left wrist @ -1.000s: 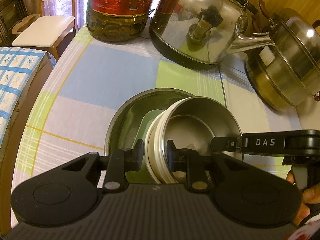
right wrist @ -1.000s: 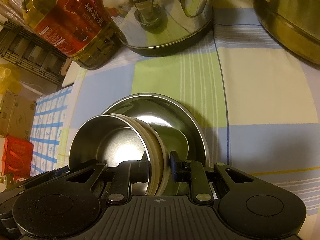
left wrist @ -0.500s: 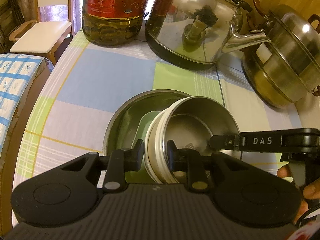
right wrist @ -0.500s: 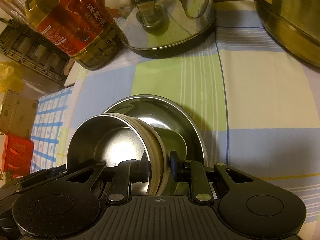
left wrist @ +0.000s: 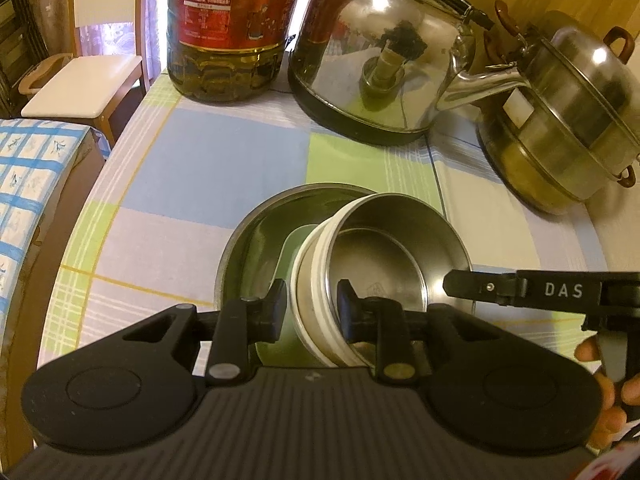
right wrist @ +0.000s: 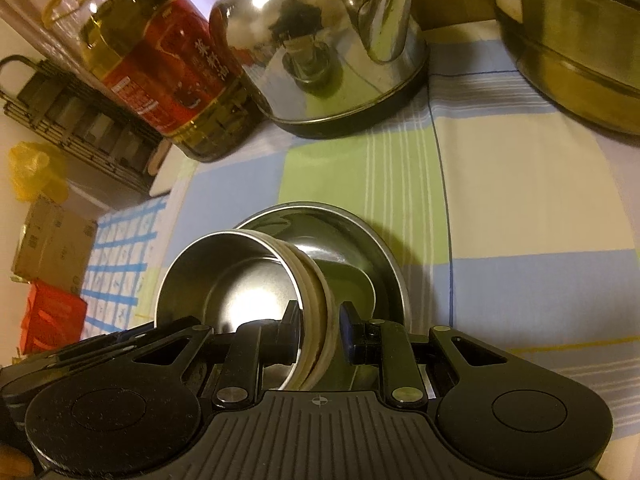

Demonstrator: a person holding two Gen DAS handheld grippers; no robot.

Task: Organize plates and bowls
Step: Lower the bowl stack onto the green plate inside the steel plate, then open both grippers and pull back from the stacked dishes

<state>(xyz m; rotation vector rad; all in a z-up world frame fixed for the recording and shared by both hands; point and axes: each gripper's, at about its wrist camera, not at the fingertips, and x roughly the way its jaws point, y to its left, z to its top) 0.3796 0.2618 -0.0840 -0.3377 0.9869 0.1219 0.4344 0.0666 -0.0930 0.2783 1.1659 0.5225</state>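
Note:
A small steel bowl with a cream outer wall (left wrist: 384, 248) (right wrist: 224, 280) hangs tilted over a wide steel plate (left wrist: 256, 240) (right wrist: 360, 240) that lies on the checked tablecloth. My left gripper (left wrist: 310, 304) is shut on the bowl's left rim, one finger inside and one outside. My right gripper (right wrist: 318, 328) is shut on the opposite rim in the same way; its black arm marked DAS (left wrist: 560, 290) shows at the right in the left wrist view. The bowl's base is hidden behind the grippers.
At the back of the table stand a large oil bottle (left wrist: 228, 28) (right wrist: 160, 64), a steel kettle (left wrist: 384, 52) (right wrist: 332, 40) and a steel steamer pot (left wrist: 568, 120) (right wrist: 572, 36). A chair (left wrist: 80, 80) and the table's left edge (left wrist: 80, 220) are at the left.
Both grippers and the bowl have drawn back slightly from the kettle and bottle. The grip on the bowl is unchanged and the plate has not moved.

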